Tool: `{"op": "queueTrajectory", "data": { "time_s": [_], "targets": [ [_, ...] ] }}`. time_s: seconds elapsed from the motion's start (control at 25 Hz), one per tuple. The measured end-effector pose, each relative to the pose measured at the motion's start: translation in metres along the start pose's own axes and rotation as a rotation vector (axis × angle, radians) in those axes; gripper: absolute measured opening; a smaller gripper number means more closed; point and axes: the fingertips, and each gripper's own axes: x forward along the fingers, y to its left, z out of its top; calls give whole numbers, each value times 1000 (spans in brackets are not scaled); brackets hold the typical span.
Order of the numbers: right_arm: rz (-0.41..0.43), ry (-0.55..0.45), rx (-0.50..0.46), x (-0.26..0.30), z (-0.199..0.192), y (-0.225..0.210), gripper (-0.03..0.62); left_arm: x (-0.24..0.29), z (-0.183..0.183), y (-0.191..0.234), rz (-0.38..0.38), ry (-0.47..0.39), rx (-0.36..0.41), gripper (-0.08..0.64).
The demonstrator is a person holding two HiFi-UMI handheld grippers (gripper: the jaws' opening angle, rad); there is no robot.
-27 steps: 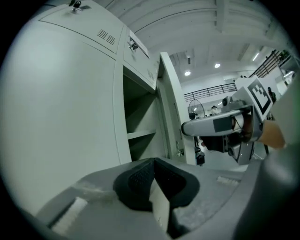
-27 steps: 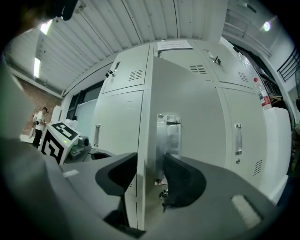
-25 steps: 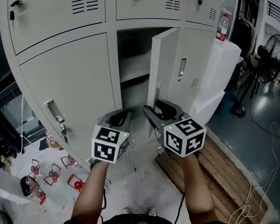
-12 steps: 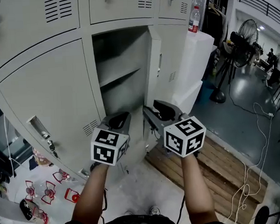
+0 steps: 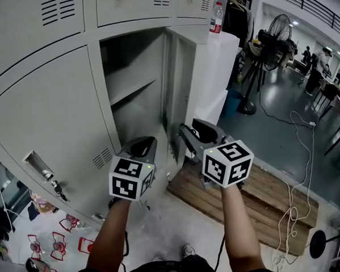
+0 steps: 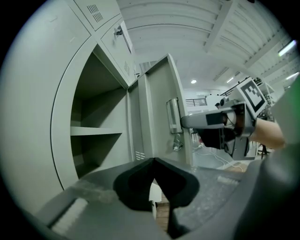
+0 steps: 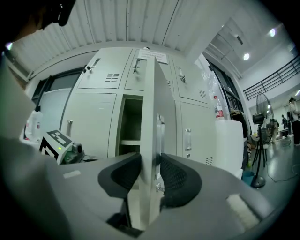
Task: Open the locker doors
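1. right gripper view: the right gripper (image 7: 149, 164) has the edge of the open locker door (image 7: 152, 103) between its pads. the jaws have just been closing and now pinch it.
2. step in hand, i think: pulling this door wide. it stands swung out, and a shelf (image 5: 130, 89) shows inside.
3. the left gripper (image 6: 153, 161) is pressed together and holds nothing.
4. next: let go, then grab the handle (image 5: 38, 166) of the closed door (image 5: 49, 116) on the left.
5. a tall white box (image 5: 217, 62) on the right may stop the swing.
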Motion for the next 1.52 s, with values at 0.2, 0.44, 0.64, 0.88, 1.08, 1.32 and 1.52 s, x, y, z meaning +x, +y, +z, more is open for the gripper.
{"op": "queueTrajectory", "data": {
  "time_s": [0.2,0.44,0.64,0.88,1.08,1.32,1.52],
  "targets": [
    [-57,9,10,-10,-1,-17,121,4,-5,-7,-33,3,-7,3],
    [-100,5,24,-21,-2,-43,103,15,-1,-16,-44,4,3,3],
    [-106,-7,34,-28,-2,-71,92,33,4,-29,-32,8,9,3],
    [-66,-10,33,-32,-3,-98,89,54,16,-47,3,6,17,3],
    [-34,-7,33,-32,-3,-123,89,69,24,-52,50,8,19,3],
    [4,-8,32,-28,-4,-149,90,83,27,-59,106,24,18,3],
    [38,-12,30,-25,-4,-166,91,96,31,-66,146,31,16,3]
  ]
}}
